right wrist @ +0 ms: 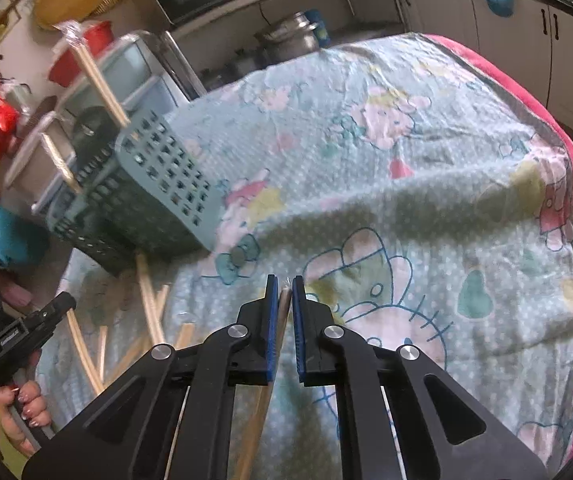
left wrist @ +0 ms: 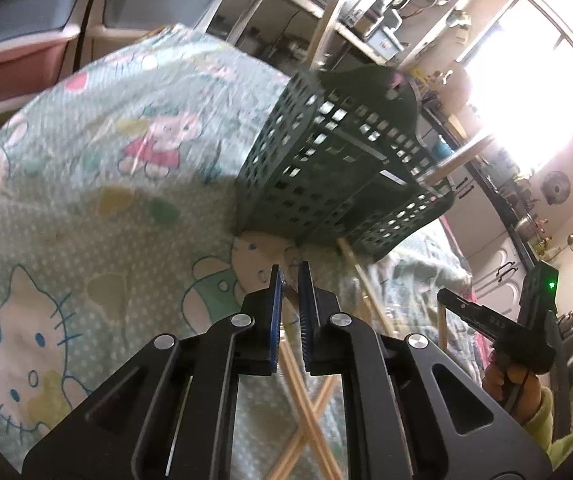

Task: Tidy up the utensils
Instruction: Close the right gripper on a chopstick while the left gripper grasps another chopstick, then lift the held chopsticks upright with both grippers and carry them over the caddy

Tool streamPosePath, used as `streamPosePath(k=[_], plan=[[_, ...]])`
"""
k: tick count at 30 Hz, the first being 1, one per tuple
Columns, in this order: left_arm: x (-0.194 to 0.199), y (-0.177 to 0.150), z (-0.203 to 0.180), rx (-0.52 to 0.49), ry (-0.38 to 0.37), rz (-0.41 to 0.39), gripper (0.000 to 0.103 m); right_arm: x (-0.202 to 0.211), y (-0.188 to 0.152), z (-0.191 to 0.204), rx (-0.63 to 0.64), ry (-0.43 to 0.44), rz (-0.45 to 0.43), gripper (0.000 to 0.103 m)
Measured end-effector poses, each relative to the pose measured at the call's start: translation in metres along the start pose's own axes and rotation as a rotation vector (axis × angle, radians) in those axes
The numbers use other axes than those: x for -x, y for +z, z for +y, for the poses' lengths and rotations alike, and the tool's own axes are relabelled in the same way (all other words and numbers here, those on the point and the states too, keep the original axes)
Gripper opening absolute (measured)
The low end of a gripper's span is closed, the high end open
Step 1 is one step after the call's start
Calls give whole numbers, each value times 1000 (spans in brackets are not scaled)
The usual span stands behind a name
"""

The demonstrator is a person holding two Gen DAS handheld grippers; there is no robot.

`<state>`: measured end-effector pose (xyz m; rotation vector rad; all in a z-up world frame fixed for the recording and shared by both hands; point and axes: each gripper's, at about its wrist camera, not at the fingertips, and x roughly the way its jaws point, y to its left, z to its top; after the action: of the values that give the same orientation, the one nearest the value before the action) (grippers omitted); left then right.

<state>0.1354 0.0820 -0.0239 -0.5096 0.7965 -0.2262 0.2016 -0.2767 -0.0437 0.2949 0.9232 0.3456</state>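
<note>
Wooden chopstick [right wrist: 284, 300] fills right jaws; left jaws narrow beside green basket [left wrist: 326, 168]; cloth [right wrist: 406, 160] beyond open.

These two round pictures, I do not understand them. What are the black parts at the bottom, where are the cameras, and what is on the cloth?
Each picture comes from a wide-angle camera fixed on a hand-held gripper, looking along its two black fingers. A person holds one tool in each hand; there is no robot. The left gripper and the right gripper each appear closed on a wooden chopstick. Ahead stands a green perforated basket with chopsticks already sticking out. More loose chopsticks lie crossed on the cartoon-printed cloth.
</note>
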Motion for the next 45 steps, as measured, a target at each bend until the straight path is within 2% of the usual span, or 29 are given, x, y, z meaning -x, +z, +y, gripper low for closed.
streamPosePath(k=[13, 32, 45], plan=[[30, 17, -46, -103, -65, -93, 3, 61, 2, 32, 114, 129, -130, 6], [61, 40, -102, -221, -168, -184, 3, 122, 11, 80, 249, 202, -283, 6], [78, 53, -120, -267, -194, -225, 3, 136, 21, 103, 303, 234, -346, 6]])
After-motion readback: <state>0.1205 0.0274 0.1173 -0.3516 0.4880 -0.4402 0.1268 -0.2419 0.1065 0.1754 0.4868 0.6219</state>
